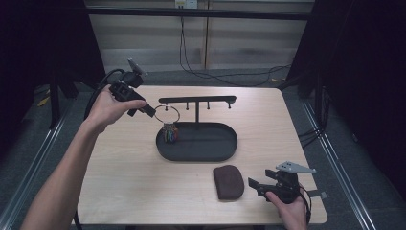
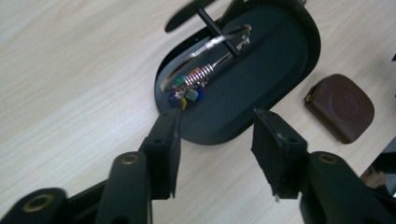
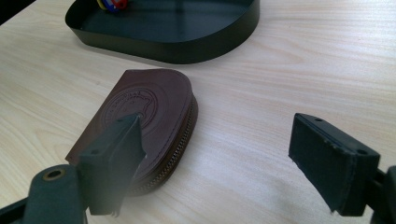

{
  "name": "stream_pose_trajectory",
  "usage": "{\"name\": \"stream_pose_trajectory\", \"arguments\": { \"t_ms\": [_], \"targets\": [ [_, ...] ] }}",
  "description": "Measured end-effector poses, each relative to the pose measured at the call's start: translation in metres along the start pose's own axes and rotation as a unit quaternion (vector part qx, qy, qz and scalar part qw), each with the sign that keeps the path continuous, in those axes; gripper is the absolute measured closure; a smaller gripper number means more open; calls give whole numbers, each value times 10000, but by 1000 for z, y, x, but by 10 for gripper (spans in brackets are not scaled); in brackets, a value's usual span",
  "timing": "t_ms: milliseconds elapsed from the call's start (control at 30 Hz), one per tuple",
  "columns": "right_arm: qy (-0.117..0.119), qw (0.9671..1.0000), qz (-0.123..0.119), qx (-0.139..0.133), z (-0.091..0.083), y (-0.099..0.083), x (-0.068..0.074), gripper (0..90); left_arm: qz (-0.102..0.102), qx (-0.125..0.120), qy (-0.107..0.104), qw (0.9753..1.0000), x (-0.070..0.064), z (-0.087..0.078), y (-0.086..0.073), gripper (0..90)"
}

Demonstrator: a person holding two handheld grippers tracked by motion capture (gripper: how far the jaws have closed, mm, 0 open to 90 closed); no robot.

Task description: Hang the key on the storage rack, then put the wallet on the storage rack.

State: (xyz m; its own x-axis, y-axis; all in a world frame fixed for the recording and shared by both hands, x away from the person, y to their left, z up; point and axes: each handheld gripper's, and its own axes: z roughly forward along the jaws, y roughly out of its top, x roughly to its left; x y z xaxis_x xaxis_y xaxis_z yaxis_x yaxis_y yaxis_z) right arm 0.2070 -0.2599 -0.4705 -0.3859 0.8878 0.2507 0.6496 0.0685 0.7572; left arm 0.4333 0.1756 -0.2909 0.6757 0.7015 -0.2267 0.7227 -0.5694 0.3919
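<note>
- the left gripper (image 1: 149,111) hovers above the far left part of the table (image 1: 119,177), just left of the black tray (image 1: 225,143); its jaws stand spread with nothing between them, as the left gripper view shows the pads (image 2: 166,149) apart over bare wood and tray rim.
- the key ring (image 1: 167,115), a large wire loop with a coil and a bunch of coloured tags (image 2: 187,95), sits at the left end of the tray. the loop seems to lean up toward the hanger rack (image 1: 197,99) that rises from the tray's far side, but i cannot tell whether it hangs on a peg or only rests against the post.
- in the high view the left jaw tips look right at the loop's left edge; whether they touch it i cannot tell. the open stance suits either letting go of the ring or closing in on it.
- the right gripper (image 1: 256,184) rests low at the near right, its jaws wide apart and gripping nothing.
- the brown zip pouch (image 3: 140,121) lies flat on the wood, near side of the tray and just left of the right gripper; one right jaw pad sits in front of its near edge, so the gripper looks lined up to take the pouch by that edge.
- a likely snag: the pouch is thin and flat, so a pad may slide over it rather than under.
</note>
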Motion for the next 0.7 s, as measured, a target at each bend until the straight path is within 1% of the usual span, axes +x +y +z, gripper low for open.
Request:
{"name": "stream_pose_trajectory", "arguments": {
  "t_ms": [133,233,267,300,333,400,433,467,533,667,700],
  "targets": [
    [-18,10000,12,-6,0,0,0,174,13,-178,-60,9998,-3,2,-9,467],
    [-22,10000,42,4,0,0,-2,174,85,-323,-65,9994,-7,3,-18,433],
    [-32,10000,45,0,0,1,-2,174,153,-381,-95,9991,-9,3,-21,425],
    [-33,10000,52,-11,0,0,-2,175,156,-454,-153,9987,-11,4,-25,420],
    [-20,10000,63,-16,0,0,-3,175,188,-450,-187,9986,-13,5,-29,417],
    [-29,10000,71,5,1,0,-3,177,225,-439,-67,9988,-16,7,-35,388],
    [-29,10000,64,3,1,0,-3,177,246,-450,-68,9987,-17,8,-37,370],
    [-30,10000,64,2,1,0,-3,177,187,-532,-102,9984,-18,9,-42,368],
    [-32,10000,51,29,1,0,-1,178,137,-588,-143,9981,-18,10,-47,347],
    [-17,10000,34,34,2,1,1,178,160,-743,-174,9970,-18,16,-59,313],
    [-23,10000,22,47,3,1,0,178,166,-810,-227,9963,-18,18,-62,304]
  ]
}}
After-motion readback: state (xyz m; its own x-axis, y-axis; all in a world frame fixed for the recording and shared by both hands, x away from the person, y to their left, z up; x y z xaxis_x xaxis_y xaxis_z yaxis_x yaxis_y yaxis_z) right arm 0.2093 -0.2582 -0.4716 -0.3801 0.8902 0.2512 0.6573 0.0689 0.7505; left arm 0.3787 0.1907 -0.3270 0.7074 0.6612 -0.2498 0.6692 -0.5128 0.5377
